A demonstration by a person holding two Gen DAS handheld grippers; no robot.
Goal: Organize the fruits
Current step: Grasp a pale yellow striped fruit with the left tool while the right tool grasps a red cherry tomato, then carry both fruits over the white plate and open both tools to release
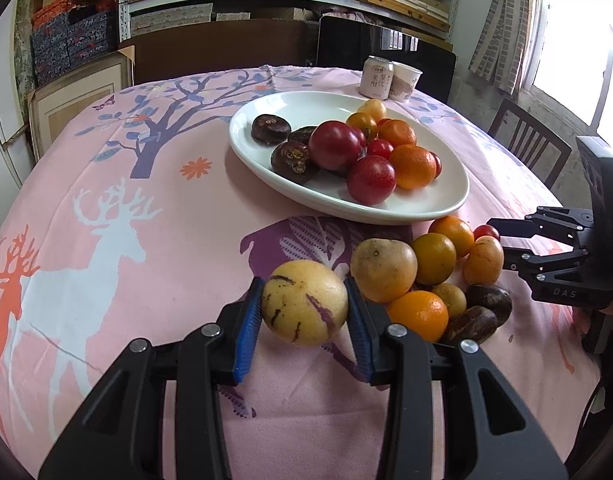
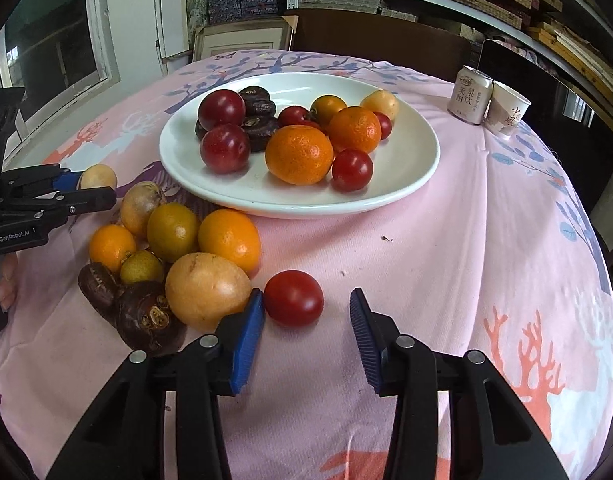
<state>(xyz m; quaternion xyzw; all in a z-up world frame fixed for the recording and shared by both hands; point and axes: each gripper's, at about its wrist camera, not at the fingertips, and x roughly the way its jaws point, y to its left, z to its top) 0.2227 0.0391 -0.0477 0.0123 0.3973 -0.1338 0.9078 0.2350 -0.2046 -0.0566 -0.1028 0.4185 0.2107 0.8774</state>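
On a pink deer-print counter [image 2: 446, 240], a white oval plate [image 2: 406, 176] already carries part of the fruit: two oranges, two dark red plums, about four dark brown fruits, some small red and yellow tomatoes. A loose pile [image 2: 166, 248] of roughly ten fruits lies just beside the plate's near rim. A can [image 2: 468, 96] and a paper cup [image 2: 508, 110] stand touching at the far edge.

Left tool [image 1: 304, 312]: clamped on a yellow purple-streaked melon [image 1: 304, 306], held near the pile, not yet over the plate. Right tool [image 2: 306, 320]: jaws apart around a single red tomato [image 2: 293, 298], whose left side sits at the left pad [image 2: 248, 332] while the right pad stands clear.

Judged risks: the round, smooth melon could squirt from the pads if squeezed off-center; closing unevenly on the tomato could roll it away or nudge the big yellow fruit [image 2: 206, 288] next to it and scatter the pile.
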